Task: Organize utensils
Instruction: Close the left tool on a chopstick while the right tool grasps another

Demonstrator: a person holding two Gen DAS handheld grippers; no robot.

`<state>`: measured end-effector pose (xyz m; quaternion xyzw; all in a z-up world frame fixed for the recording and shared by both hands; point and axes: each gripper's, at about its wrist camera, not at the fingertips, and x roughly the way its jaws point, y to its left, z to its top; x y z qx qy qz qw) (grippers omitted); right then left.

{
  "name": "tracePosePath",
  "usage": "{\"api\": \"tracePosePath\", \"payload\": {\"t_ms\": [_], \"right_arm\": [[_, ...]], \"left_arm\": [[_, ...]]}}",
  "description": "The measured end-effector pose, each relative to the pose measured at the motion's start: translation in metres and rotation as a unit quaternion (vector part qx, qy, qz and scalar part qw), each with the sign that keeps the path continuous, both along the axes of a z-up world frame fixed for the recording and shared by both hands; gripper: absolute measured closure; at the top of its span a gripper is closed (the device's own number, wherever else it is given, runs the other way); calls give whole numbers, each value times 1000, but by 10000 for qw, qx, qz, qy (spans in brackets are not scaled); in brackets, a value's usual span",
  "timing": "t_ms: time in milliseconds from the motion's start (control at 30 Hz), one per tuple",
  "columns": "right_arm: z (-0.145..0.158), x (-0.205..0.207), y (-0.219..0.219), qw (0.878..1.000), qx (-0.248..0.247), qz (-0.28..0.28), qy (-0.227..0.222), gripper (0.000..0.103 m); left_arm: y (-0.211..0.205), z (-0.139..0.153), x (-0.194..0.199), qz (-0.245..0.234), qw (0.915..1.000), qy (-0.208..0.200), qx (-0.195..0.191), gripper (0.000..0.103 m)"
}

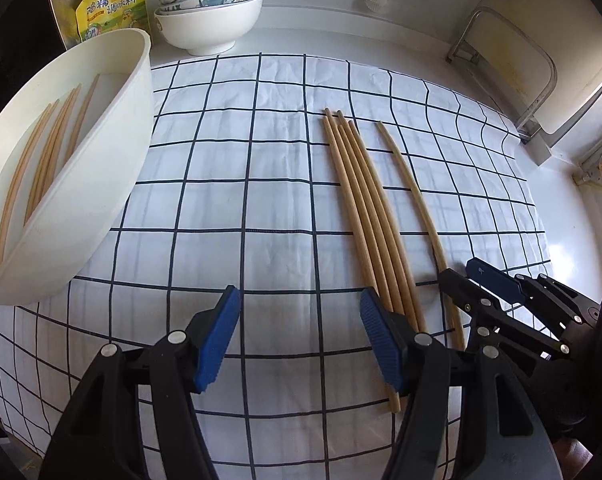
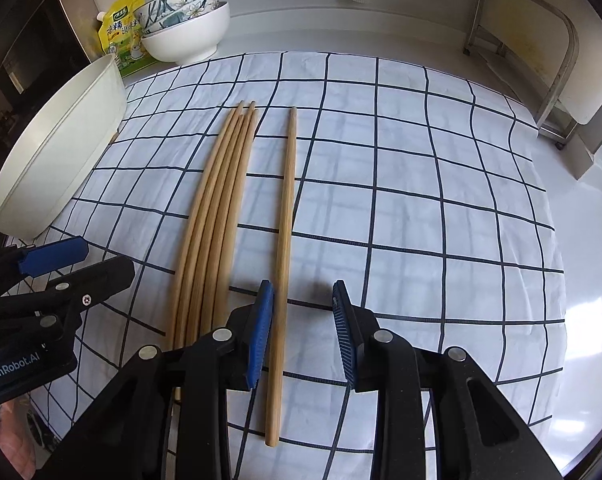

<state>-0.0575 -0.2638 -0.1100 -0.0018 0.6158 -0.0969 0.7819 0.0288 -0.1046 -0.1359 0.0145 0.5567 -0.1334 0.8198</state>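
Straddling lone chopstick (image 2: 283,240), right claw (image 2: 303,332) open; left claw (image 1: 301,344) open, "GenRobot.AI" on body.

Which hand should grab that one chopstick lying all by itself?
The right one, most likely. The right gripper already has its open jaws on either side of the lone chopstick. The left gripper sits over bare cloth beside the bundle of four chopsticks.
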Motion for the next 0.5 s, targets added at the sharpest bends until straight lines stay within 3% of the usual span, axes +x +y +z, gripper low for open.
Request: {"api": "tracePosePath", "payload": {"t_ms": [500], "right_arm": [[15,-9,-22,9995,155,-134,-226,68]], "left_arm": [[-25,-16,4,-101,9998,-27,175,41]]}}
